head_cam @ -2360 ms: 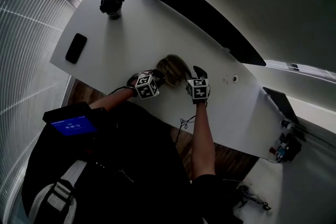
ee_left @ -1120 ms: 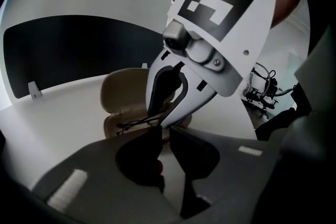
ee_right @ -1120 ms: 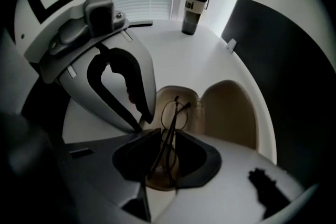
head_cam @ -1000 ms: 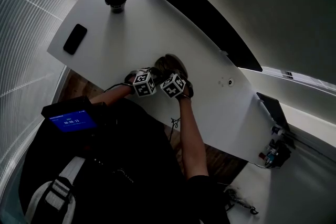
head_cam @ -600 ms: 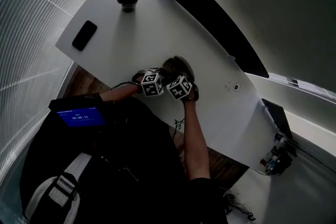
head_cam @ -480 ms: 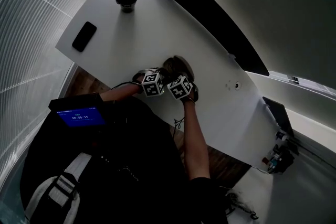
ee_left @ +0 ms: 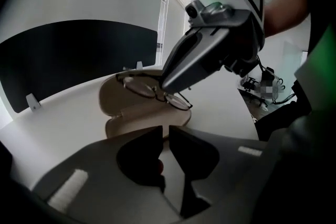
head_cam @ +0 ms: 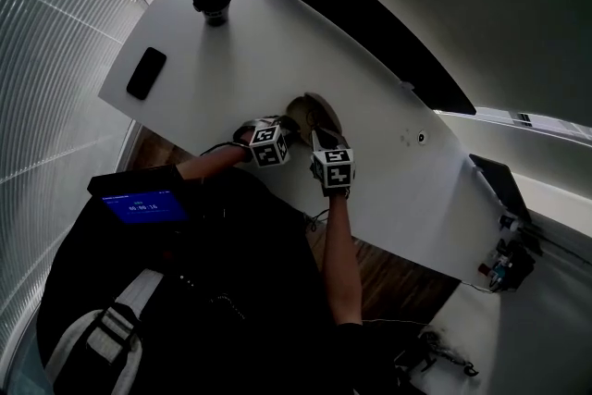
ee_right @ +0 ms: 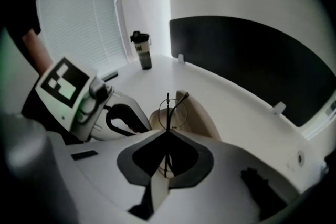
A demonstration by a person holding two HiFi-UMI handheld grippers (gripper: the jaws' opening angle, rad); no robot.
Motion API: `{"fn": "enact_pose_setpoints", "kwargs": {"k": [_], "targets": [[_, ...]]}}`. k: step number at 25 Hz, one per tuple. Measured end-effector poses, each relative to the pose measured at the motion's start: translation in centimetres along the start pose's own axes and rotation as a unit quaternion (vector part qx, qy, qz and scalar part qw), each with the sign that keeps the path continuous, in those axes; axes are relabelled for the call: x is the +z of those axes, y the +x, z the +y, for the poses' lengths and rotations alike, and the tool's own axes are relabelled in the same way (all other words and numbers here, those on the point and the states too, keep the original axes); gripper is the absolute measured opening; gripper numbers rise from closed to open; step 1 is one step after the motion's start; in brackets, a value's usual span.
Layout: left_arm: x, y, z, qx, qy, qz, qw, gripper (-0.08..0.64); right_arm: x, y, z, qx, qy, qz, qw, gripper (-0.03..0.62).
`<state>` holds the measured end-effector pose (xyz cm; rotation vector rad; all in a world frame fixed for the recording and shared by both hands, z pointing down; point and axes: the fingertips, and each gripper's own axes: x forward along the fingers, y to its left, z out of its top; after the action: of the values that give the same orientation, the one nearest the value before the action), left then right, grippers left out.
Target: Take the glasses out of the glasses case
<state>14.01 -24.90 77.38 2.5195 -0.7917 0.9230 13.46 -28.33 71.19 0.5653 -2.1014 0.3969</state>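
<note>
The beige glasses case (head_cam: 317, 113) lies open on the white table (head_cam: 231, 60) near its front edge. My right gripper (head_cam: 317, 138) hangs just above the case, and its jaws are closing on the thin dark glasses (ee_right: 171, 112), with the pads pressed on the frame. In the left gripper view the glasses (ee_left: 156, 93) hang clear of the case (ee_left: 137, 112) under the right gripper (ee_left: 166, 86). My left gripper (ee_left: 166, 135) sits low at the case's near edge, its jaws almost together on that rim. In the right gripper view the left gripper (ee_right: 137, 119) touches the case (ee_right: 197, 113).
A dark bottle (head_cam: 214, 0) stands at the table's far left corner, and a black phone (head_cam: 146, 73) lies near the left edge. A long black divider panel (head_cam: 370, 23) runs along the table's far side. My body stands close against the front edge.
My right gripper has rolled and risen from the case with the glasses in its jaws. Its marker cube has shifted away from the left one. The left gripper has stayed at the case.
</note>
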Motion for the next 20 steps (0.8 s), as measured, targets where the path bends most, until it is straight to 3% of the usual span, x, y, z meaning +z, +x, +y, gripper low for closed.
{"fn": "enact_pose_setpoints", "kwargs": {"k": [3, 5, 8, 11, 13, 16, 20], "targets": [[0.2, -0.6, -0.2, 0.001, 0.004, -0.006, 1.0000, 0.043, 0.4, -3.8, -1.3, -0.008, 0.122, -0.093, 0.988, 0.014], [1.3, -1.7, -1.0, -0.003, 0.006, -0.017, 0.9998, 0.044, -1.2, -7.4, -2.4, -0.027, 0.220, -0.139, 0.965, 0.014], [2.4, -3.7, -2.4, -0.013, 0.009, -0.039, 0.9991, 0.044, -6.3, -10.8, -3.5, -0.052, 0.338, -0.167, 0.925, 0.014], [2.6, -4.9, -3.2, -0.021, 0.004, -0.060, 0.9979, 0.043, -12.6, -10.6, -4.2, -0.052, 0.436, -0.161, 0.884, 0.014], [2.8, -5.3, -3.7, -0.028, 0.007, -0.069, 0.9972, 0.043, -15.5, -10.1, -4.6, -0.051, 0.476, -0.150, 0.865, 0.014], [2.4, -4.9, -3.9, -0.034, 0.013, -0.070, 0.9969, 0.041, -17.9, -8.0, -4.9, -0.040, 0.505, -0.131, 0.852, 0.014], [1.7, -4.6, -4.2, -0.038, 0.016, -0.064, 0.9971, 0.040, -19.4, -5.4, -5.2, -0.035, 0.511, -0.104, 0.853, 0.014]]}}
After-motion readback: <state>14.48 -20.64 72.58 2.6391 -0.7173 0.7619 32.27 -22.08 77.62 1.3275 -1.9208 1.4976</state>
